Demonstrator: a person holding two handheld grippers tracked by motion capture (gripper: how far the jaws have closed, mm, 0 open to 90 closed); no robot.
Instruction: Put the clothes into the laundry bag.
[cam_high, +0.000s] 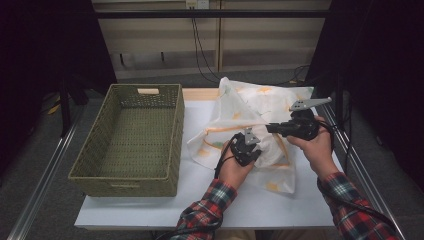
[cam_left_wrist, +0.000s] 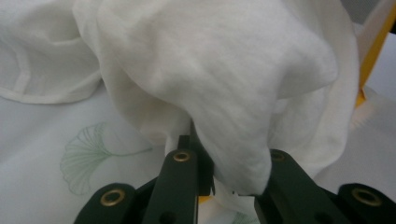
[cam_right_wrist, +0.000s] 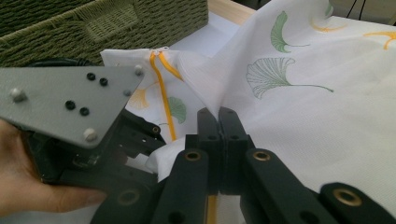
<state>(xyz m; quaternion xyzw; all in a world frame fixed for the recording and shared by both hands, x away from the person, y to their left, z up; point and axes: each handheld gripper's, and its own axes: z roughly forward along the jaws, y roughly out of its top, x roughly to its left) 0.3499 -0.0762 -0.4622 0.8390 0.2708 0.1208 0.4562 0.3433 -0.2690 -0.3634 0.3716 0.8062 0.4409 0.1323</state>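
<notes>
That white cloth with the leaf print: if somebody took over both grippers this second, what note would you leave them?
Left gripper: shut on a fold of the cloth, near its middle.
Right gripper: shut on the cloth, jaws pressed together on a thin layer.
Cloth: bunched and partly lifted on the right half of the white table.
Green woven basket: on the left, nothing in it.
Done: both grips taken.
Left: probably fold or gather the cloth and put it in the basket.

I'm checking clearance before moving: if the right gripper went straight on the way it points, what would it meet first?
Probably the left gripper and its hand, close ahead; the right gripper already pinches the white leaf-printed cloth. Depth is unclear.
</notes>
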